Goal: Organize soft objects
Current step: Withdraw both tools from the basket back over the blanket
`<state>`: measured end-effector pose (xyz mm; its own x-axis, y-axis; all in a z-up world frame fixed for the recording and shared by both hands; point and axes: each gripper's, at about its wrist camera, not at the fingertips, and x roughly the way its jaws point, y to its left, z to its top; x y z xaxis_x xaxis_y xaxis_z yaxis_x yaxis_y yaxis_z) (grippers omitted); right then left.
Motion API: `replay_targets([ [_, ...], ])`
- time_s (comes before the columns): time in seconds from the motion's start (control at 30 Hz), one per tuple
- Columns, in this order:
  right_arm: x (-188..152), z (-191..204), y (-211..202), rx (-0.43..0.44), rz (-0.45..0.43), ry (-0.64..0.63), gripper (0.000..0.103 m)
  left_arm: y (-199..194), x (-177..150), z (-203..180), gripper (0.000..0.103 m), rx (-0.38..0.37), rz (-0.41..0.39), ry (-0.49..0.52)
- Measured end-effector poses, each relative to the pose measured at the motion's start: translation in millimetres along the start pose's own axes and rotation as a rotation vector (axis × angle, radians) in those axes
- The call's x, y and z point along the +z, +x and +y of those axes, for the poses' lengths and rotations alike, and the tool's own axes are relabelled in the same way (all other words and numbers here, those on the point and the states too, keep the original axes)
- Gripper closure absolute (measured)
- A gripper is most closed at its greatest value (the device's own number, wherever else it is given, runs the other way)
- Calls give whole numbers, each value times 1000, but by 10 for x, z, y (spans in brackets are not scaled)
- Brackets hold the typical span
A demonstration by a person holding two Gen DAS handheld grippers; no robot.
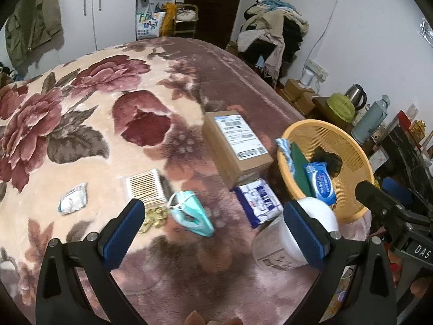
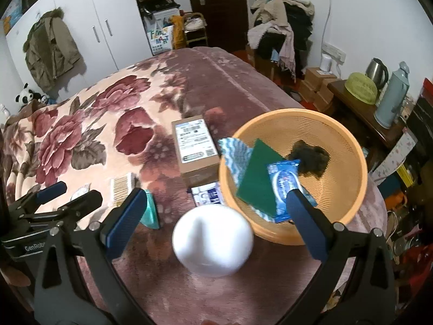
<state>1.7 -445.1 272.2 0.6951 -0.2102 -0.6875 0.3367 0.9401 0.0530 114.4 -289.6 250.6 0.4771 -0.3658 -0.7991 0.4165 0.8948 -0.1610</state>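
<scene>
A white-lidded jar (image 2: 213, 239) is standing on the floral blanket (image 1: 81, 103) between the right gripper (image 2: 213, 216)'s wide-open, empty jaws. The left gripper (image 1: 213, 230) is also gaping wide, hovering over a teal face mask (image 1: 190, 212). An orange basket (image 2: 349, 146) is holding a green sponge (image 2: 255, 178), a wipes packet (image 2: 285, 187) and a dark, blurry clump, possibly fabric.

Plush floral blanket (image 1: 81, 113), slotted plastic basket (image 2: 349, 146), matt cardboard box (image 1: 235, 149), glossy wipes packet (image 2: 284, 187).
</scene>
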Motion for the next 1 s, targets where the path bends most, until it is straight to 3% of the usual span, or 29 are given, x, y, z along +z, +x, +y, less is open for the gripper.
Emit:
replay_targets([
  [0.53, -45, 656, 152, 41, 29, -96, 0, -91, -141, 792, 1, 34, -3, -93],
  [1.0, -197, 1210, 482, 73, 97, -182, 0, 71, -355, 1453, 1, 78, 38, -175],
])
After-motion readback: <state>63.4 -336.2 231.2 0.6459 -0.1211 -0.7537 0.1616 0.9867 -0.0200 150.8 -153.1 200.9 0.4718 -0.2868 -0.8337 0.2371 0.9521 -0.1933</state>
